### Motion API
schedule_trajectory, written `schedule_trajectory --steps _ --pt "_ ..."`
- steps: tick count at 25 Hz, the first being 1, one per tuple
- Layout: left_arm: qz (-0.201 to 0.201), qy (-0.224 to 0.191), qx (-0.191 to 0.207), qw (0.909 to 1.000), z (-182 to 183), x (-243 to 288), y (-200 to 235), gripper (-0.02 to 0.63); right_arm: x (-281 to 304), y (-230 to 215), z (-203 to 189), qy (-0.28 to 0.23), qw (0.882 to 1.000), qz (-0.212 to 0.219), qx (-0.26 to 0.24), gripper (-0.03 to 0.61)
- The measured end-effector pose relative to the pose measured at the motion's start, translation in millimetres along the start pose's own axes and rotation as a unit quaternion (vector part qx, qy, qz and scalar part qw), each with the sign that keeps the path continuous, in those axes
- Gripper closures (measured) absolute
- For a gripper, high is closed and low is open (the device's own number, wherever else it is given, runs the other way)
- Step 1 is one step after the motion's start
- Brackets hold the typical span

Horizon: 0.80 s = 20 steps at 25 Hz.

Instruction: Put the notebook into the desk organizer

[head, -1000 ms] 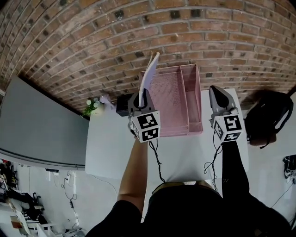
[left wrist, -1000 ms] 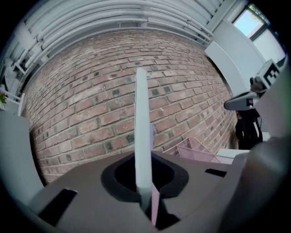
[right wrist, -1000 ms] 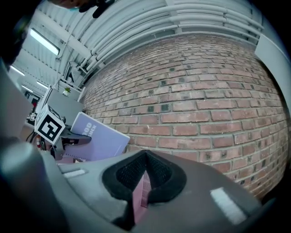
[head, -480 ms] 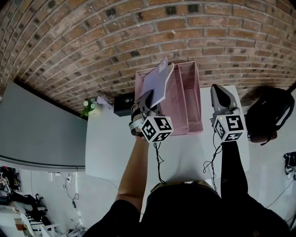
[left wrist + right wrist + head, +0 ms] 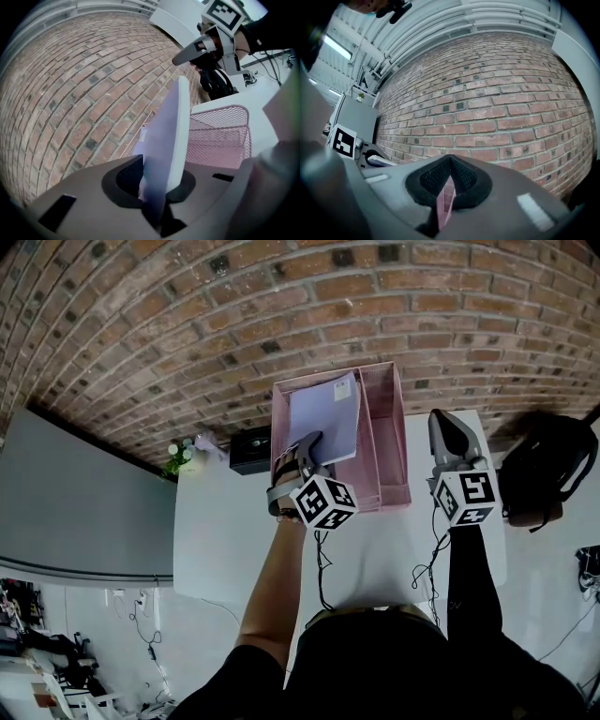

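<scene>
Head view, with both gripper views. The left gripper (image 5: 312,444) grasps the notebook (image 5: 325,418) by its near edge. Its fingers have just eased apart a little, yet the notebook is between them and still held. A second ago the notebook stood almost on edge above the left rim of the pink mesh desk organizer (image 5: 386,442). Half a second ago it leaned over. Now it lies much flatter, cover up, over the organizer's wide left compartment, its far edge near the back wall. Whether it rests on the bottom cannot be told. The left gripper has sunk and rolled, and its marker cube has swung lower and to the right. The right gripper (image 5: 442,423) has kept its place beside the organizer's right wall, above the white desk (image 5: 225,531), fingers closed to a thin slit and holding nothing.
</scene>
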<state>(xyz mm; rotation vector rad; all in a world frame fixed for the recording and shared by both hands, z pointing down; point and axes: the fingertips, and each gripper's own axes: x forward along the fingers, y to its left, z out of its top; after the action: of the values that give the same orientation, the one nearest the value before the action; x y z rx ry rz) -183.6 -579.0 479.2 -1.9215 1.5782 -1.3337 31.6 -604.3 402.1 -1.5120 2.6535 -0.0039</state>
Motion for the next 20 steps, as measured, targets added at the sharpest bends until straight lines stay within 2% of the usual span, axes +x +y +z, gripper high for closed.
schedule_trajectory --steps 10,14,20 --pt "-0.057 0.034 0.043 0.9969 -8 9 -25 0.551 -4 -8 -1 0.0 1.0 -0.003 0.008 0.578" --pt "-0.111 0.049 0.016 0.9925 -14 12 -40 0.54 -6 -9 -4 0.002 1.0 -0.003 0.008 0.578" --pt "-0.135 0.041 -0.035 0.9895 -12 14 -45 0.51 -6 -12 -5 0.003 1.0 -0.005 0.008 0.578"
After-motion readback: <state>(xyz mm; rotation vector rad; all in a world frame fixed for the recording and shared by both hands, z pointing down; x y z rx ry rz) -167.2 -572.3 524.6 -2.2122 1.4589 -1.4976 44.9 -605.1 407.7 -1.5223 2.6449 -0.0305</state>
